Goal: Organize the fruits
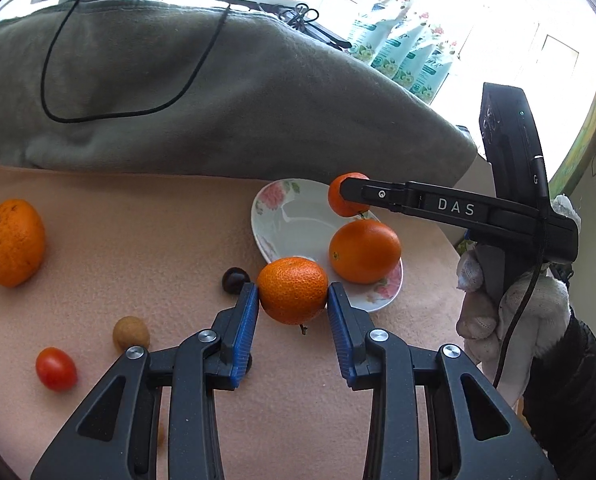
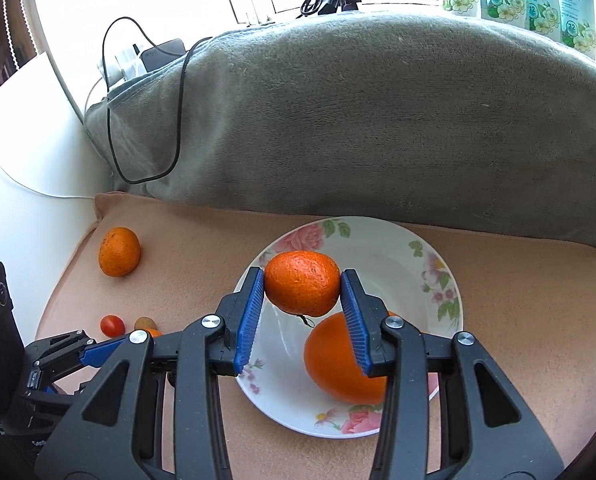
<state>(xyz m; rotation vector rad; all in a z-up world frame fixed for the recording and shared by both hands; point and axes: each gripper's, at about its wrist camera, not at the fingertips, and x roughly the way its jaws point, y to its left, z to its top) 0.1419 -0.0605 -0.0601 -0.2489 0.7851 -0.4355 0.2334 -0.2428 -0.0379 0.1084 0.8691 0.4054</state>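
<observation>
- Left wrist view: my left hand-held gripper (image 1: 293, 300) is clamped on a mandarin (image 1: 292, 290), blue pads pressed to both its sides, low centre of the frame, just left of the floral plate (image 1: 293, 216).
- On that plate lies a big orange (image 1: 365, 251), right of centre.
- Across the upper right, my right hand-held gripper (image 1: 340, 190) reaches in side-on, with a second mandarin (image 1: 344, 202) at its tip above the plate's far edge; a gloved hand (image 1: 510, 304) holds its grip.
- Loose on the peach-covered bench (image 1: 137, 240): an orange (image 1: 13, 242) at far left, a dark round fruit (image 1: 233, 279) beside my left pad, a brownish one (image 1: 131, 334) and a cherry tomato (image 1: 56, 368) at lower left.
- Right wrist view: my right hand-held gripper (image 2: 302, 292) is clamped on its mandarin (image 2: 302, 289), centre frame, over the plate (image 2: 378, 252); the big orange (image 2: 334, 364) sits below it, partly behind the right finger.
- The left hand-held gripper (image 2: 97, 350) shows at lower left, its catch mostly hidden.
</observation>
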